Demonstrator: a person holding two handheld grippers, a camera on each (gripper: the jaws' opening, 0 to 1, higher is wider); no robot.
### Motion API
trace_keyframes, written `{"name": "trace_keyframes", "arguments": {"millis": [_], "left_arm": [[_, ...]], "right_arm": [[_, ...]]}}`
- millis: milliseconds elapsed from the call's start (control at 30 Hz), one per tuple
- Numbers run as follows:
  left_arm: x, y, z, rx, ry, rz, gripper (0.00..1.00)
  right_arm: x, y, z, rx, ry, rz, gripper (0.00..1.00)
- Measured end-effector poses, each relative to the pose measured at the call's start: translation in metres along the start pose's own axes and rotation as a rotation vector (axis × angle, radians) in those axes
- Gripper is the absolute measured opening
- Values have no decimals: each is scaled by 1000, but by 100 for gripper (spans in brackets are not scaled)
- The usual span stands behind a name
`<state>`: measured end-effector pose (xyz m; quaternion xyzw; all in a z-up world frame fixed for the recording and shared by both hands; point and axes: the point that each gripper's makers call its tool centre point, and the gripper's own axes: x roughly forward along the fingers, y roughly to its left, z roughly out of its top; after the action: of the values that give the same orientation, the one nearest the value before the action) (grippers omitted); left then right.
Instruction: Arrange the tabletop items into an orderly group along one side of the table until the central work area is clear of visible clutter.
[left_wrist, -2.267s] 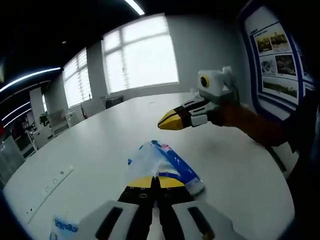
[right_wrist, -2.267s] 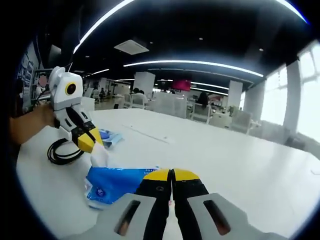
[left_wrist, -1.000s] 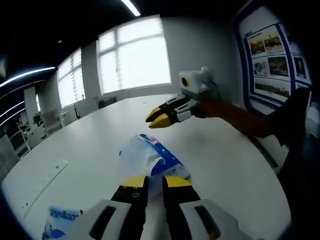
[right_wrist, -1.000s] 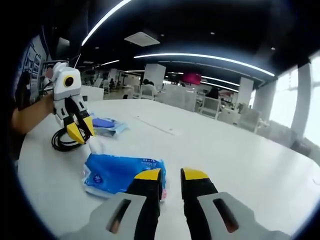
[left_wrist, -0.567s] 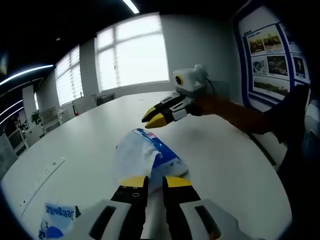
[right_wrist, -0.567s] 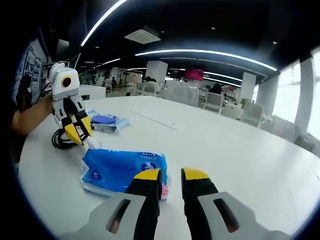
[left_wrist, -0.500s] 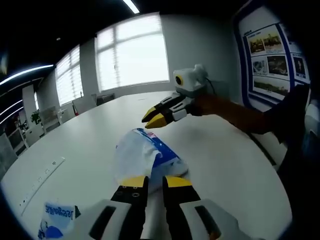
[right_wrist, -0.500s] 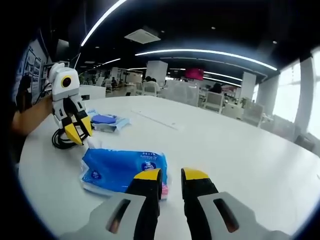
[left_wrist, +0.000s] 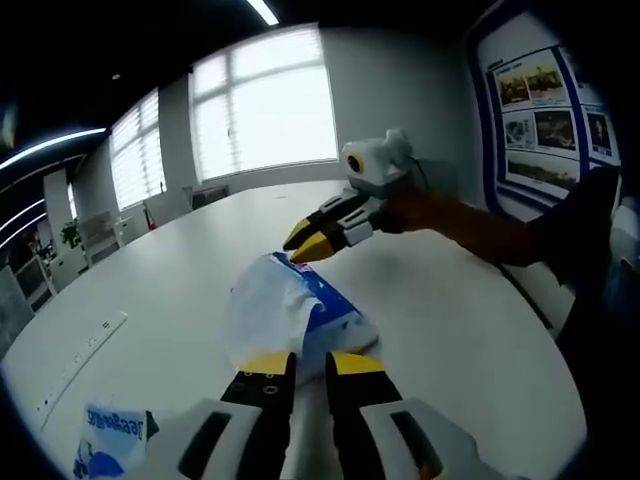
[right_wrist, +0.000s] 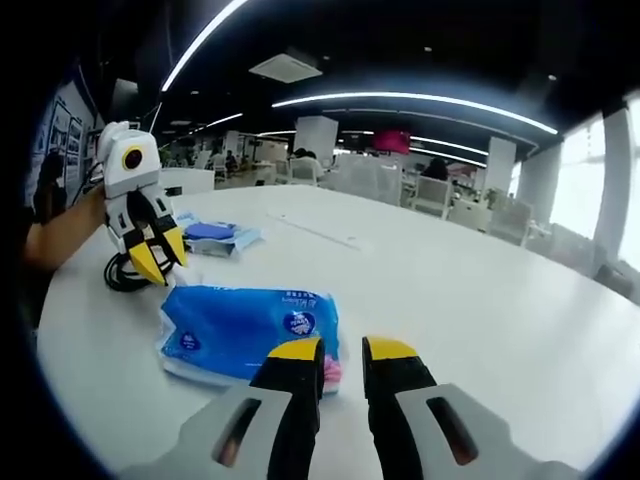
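Centrally, in the right gripper view, a blue tissue pack (right_wrist: 252, 335) lies flat on the white table (right_wrist: 480, 300), just ahead of the right gripper (right_wrist: 343, 352), whose yellow-tipped fingers (right_wrist: 296, 350) stand a narrow gap apart and hold nothing; the left gripper (right_wrist: 160, 262) hangs at the pack's far left corner, fingers slightly parted and empty; behind it sits a coiled black cable (right_wrist: 122, 276), and further back a second blue pack (right_wrist: 215, 236). From the left gripper view, the same tissue pack (left_wrist: 290, 310) lies beyond the left gripper (left_wrist: 302, 363); the right gripper (left_wrist: 306, 243) hovers at its far end; another blue packet (left_wrist: 108, 445) rests at lower left.
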<state>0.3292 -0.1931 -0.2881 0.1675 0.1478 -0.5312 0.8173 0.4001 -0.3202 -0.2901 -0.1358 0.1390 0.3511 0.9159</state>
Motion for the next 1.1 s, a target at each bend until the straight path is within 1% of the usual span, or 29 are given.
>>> {"name": "trace_keyframes", "arguments": {"millis": [333,500,667,733,800,933,967,1067,1100], "left_arm": [[1,4,1,5,3,13,13],[6,4,2,12,8,15,14],[11,2,-2,23,29,12,14],[12,3,-3,25,36,21,14],[13,4,-4,24,45,29,13],[14,8,-7,29,63,52,6],[15,10,-8,33,72,59,4],[16,10,-8,38,79,66,1],[17,10,-10,46,93,68,1]], "right_arm": [[4,1,-4,8,7,15,14],[4,2,-6,18,7,20,14],[5,2,-7,25,5,23,13],[6,2,-8,34,4,28,13],[6,3,-9,40,4,33,11],[6,3,-10,47,1,35,9],[6,3,-10,51,0,36,8],[6,2,-10,51,-2,29,3],[5,2,-10,59,-5,31,2]]}}
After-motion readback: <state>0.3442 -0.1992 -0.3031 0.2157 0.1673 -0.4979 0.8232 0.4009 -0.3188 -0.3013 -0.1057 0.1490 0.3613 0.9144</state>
